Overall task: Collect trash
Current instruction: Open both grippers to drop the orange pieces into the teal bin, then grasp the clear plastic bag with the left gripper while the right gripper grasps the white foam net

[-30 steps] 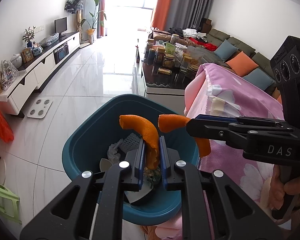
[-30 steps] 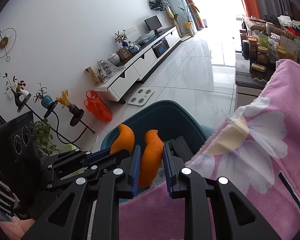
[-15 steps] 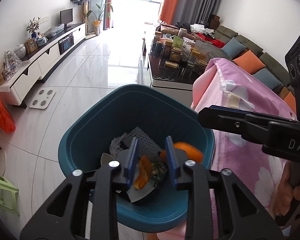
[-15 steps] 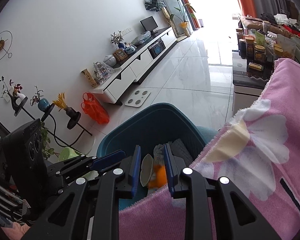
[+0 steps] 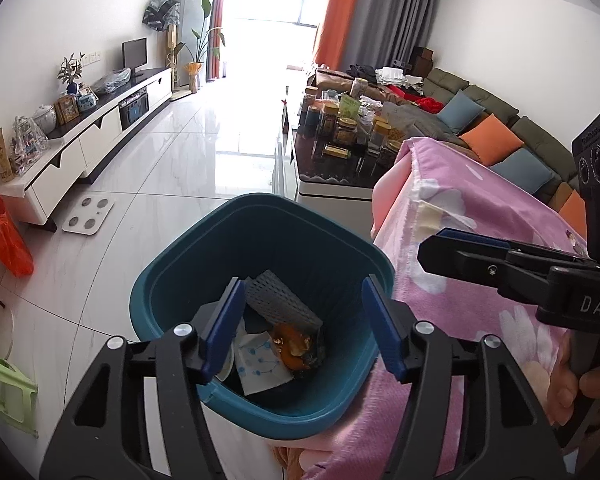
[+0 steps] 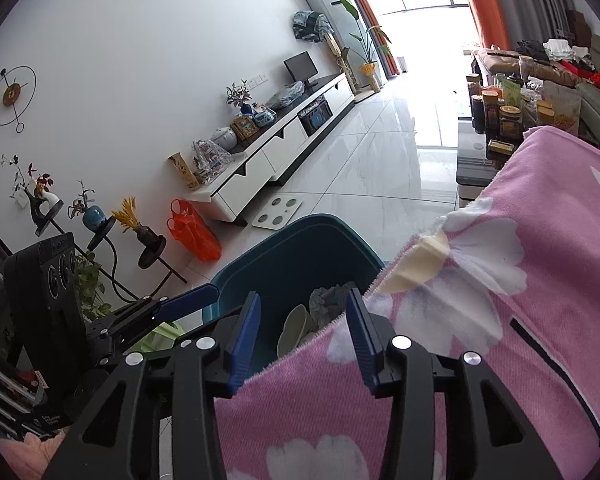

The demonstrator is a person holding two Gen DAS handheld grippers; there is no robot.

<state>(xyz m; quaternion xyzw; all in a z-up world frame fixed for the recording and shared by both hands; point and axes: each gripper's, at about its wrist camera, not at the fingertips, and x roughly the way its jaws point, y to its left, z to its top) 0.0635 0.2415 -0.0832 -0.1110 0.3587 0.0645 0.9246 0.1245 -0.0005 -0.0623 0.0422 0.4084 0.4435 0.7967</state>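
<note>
Orange peel [image 5: 291,345] lies crumpled in teal bin [image 5: 260,216]

Your left gripper [image 5: 302,324]: jaws just opened wide, nothing between them;
Bin [image 5: 172,280]: directly below your fingers;
Orange peel [image 5: 290,346]: lying in it among paper;
Right gripper [image 5: 444,250]: to your right

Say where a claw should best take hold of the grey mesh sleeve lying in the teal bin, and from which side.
Grip the grey mesh sleeve at its raised upper end, coming straight down through the open top of the teal bin. It lies tilted on the other trash, its high end clear and its low end against the orange peel. Probably soft, so a pinch across its width should hold.
</note>
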